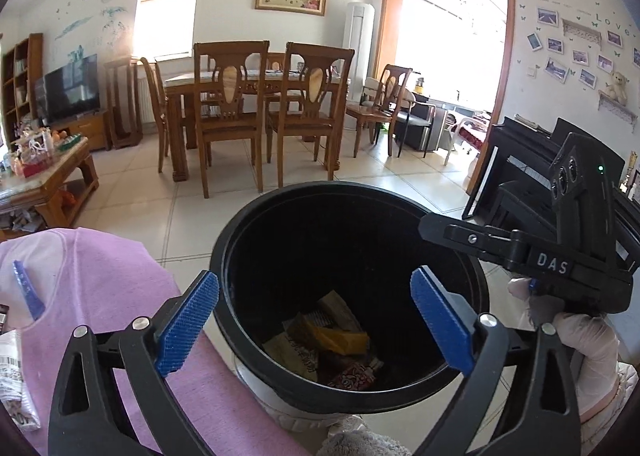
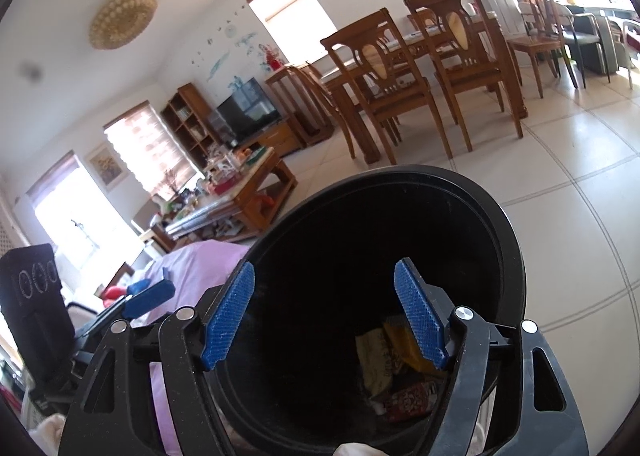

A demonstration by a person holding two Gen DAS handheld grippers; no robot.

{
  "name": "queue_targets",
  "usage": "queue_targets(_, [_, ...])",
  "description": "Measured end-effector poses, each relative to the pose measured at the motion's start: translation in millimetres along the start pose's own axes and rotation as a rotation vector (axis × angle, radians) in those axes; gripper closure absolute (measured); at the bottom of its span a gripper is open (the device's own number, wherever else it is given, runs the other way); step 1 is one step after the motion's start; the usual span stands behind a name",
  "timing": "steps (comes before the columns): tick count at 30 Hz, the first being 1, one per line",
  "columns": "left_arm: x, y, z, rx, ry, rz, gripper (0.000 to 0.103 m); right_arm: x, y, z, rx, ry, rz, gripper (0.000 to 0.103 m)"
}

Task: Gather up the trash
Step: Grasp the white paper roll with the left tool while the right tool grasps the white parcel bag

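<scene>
Purple cloth [image 1: 100, 276]: soft, matte, left of the left gripper's [image 1: 316, 320] fingers; a white wrapper [image 1: 12, 372] left on it could be missed.
Left gripper: blue ribbed pads spread wide, nothing between them.
Bin [image 1: 400, 196]: round, glossy black plastic, mouth directly below both finger pairs; a bump on the rim could tip it.
Trash [image 1: 332, 340]: crinkled foil and paper wrappers at the bin's bottom.
Right gripper [image 2: 324, 316]: fingers apart, empty, over the bin [image 2: 512, 256].

My left claw [image 1: 314, 326] wears rough, knurled blue plastic pads [image 1: 188, 322] on matt black arms; lower centre, the glossy black plastic bin [image 1: 256, 224] holds crinkled wrappers [image 1: 332, 340], beside soft lilac cloth [image 1: 104, 264] and shiny floor tiles [image 1: 132, 184].
</scene>
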State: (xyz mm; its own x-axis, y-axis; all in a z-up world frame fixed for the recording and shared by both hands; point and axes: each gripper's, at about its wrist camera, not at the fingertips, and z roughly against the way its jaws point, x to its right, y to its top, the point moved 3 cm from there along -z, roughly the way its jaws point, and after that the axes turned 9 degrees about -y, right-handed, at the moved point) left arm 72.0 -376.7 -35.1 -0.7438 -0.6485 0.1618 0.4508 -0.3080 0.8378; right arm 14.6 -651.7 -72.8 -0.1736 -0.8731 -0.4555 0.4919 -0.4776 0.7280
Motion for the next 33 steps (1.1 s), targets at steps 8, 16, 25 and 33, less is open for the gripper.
queue_targets(8, [-16.9, -3.6, 34.0, -0.006, 0.062, -0.010, 0.005, -41.5, 0.3, 3.7, -0.011, 0.039, 0.029, 0.012])
queue_targets(16, [-57.7, -16.7, 91.8, 0.038, 0.141, 0.036, 0.005, -110.0, -7.4, -4.3, -0.030, 0.067, 0.116, 0.007])
queue_targets(25, [-151.3, -40.3, 175.4, 0.097, 0.349, 0.184, 0.005, -202.7, -27.4, -25.6, -0.077, 0.134, 0.231, 0.007])
queue_targets(33, [-244.5, -91.0, 240.4, 0.068, 0.533, 0.375, 0.005, -281.4, -59.2, -50.8, -0.149, 0.202, 0.335, 0.007])
